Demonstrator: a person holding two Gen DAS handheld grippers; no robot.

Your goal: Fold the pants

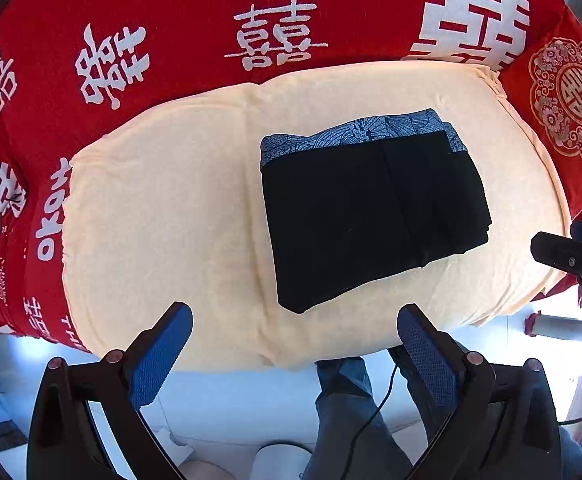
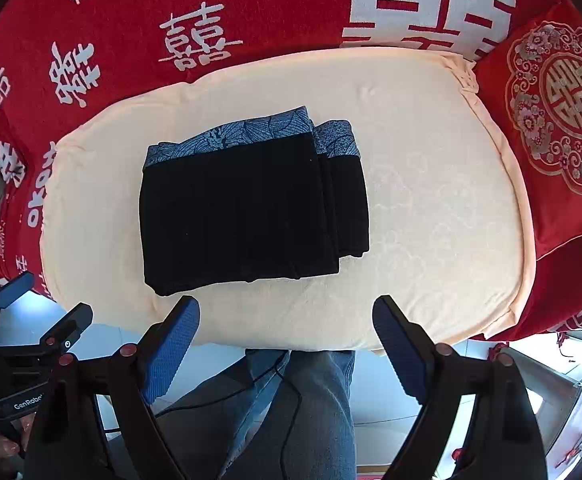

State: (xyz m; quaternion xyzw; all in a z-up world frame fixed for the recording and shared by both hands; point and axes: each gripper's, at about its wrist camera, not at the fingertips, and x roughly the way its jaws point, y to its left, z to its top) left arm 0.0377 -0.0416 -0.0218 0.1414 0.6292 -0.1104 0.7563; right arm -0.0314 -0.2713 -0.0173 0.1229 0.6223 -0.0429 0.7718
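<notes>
Nearest the cameras, the left tool (image 1: 295, 344) and the right tool (image 2: 287, 336) are both seen with jaws spread wide and nothing between the blue pads; each is held above the near edge of the cream cushion (image 1: 163, 208), clear of the cloth. Below them, a person's jeans-clad legs (image 2: 315, 404) and a trailing black cable (image 2: 291, 412) are seen over a pale floor. Beyond the tools, the pants (image 2: 247, 216) lie on the cushion as a compact black rectangle, its patterned blue-grey waistband (image 2: 259, 132) on the side away from the tools. The fold is judged essentially complete. If it is to be finished well, the stepped layers at the bundle's right edge could be squared, and both tools kept off the stack. Behind the cushion, a red cover with white characters (image 1: 171, 20) is spread, and to the cushion's right a red embroidered pillow (image 2: 563, 112) is propped.
</notes>
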